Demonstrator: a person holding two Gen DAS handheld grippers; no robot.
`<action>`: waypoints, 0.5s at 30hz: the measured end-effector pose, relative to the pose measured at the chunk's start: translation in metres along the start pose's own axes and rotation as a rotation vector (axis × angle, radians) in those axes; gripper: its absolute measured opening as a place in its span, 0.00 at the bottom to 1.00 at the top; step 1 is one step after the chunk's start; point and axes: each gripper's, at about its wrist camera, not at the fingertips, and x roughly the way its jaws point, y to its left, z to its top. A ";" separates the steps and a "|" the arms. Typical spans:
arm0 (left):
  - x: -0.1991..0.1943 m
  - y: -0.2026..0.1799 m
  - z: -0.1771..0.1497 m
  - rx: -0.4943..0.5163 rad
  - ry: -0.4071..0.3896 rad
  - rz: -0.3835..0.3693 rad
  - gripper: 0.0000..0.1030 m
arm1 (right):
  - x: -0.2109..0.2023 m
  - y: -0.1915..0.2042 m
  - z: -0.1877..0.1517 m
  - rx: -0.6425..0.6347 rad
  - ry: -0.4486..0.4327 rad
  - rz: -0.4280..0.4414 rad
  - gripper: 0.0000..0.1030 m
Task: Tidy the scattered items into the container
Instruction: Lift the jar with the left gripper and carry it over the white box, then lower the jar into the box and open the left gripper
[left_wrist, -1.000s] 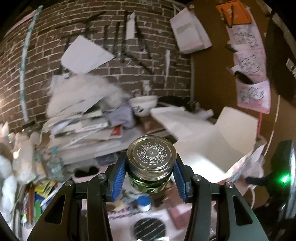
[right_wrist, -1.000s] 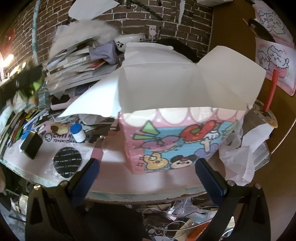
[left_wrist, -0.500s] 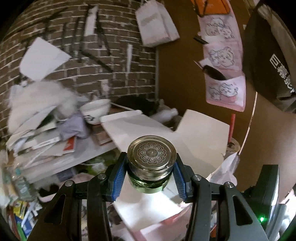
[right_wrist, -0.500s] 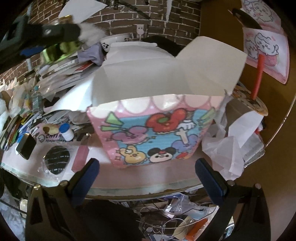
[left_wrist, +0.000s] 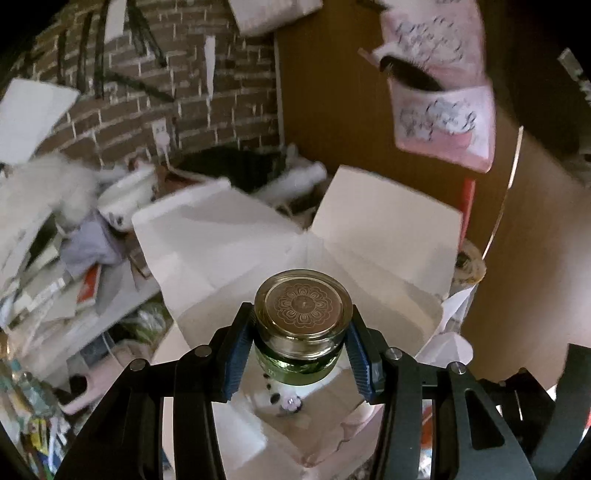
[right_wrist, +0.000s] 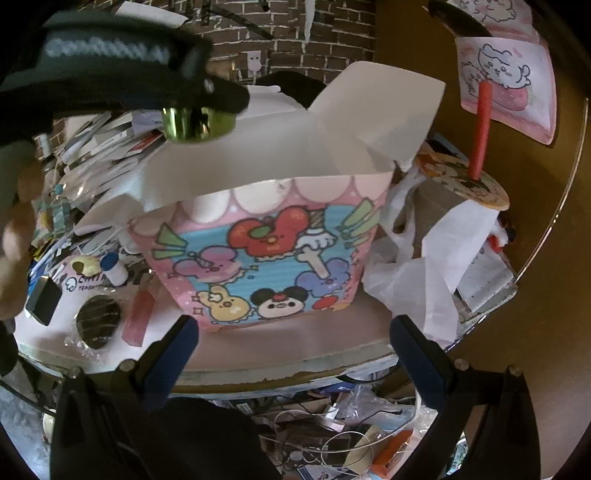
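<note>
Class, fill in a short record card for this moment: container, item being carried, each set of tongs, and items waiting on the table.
Container: pink cartoon box, flaps open, on the table
Item carried: green glass jar with gold lid, above the open box
Left tongs: shut on the jar's sides
Right tongs: open, empty, in front of the box
Waiting on table: blue-capped bottle, black round disc, dark flat case
</note>
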 end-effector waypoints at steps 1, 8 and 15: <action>0.004 -0.001 0.000 0.001 0.016 0.004 0.42 | 0.000 -0.002 0.000 0.005 0.000 0.000 1.00; 0.030 -0.008 0.004 -0.007 0.125 0.001 0.42 | -0.002 -0.008 -0.002 0.018 -0.003 0.001 1.00; 0.060 -0.019 0.006 0.002 0.249 -0.005 0.42 | -0.003 -0.017 -0.003 0.050 -0.004 -0.011 1.00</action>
